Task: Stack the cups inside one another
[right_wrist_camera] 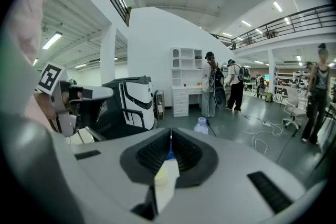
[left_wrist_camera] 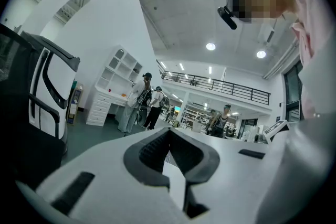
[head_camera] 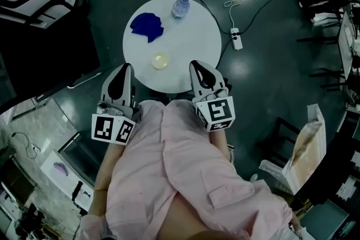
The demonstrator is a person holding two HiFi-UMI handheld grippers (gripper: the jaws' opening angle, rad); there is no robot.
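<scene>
Hovering closed, apparently empty: left tool (head_camera: 127,68), right tool (head_camera: 196,66).

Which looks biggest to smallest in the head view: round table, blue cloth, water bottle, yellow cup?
1. round table
2. blue cloth
3. water bottle and yellow cup: near alike seen from above, so not ranked.

Nothing legible: the left marker cube (head_camera: 112,128) and right marker cube (head_camera: 216,112) show only black-and-white squares; bottle (head_camera: 180,7) label too small.
</scene>
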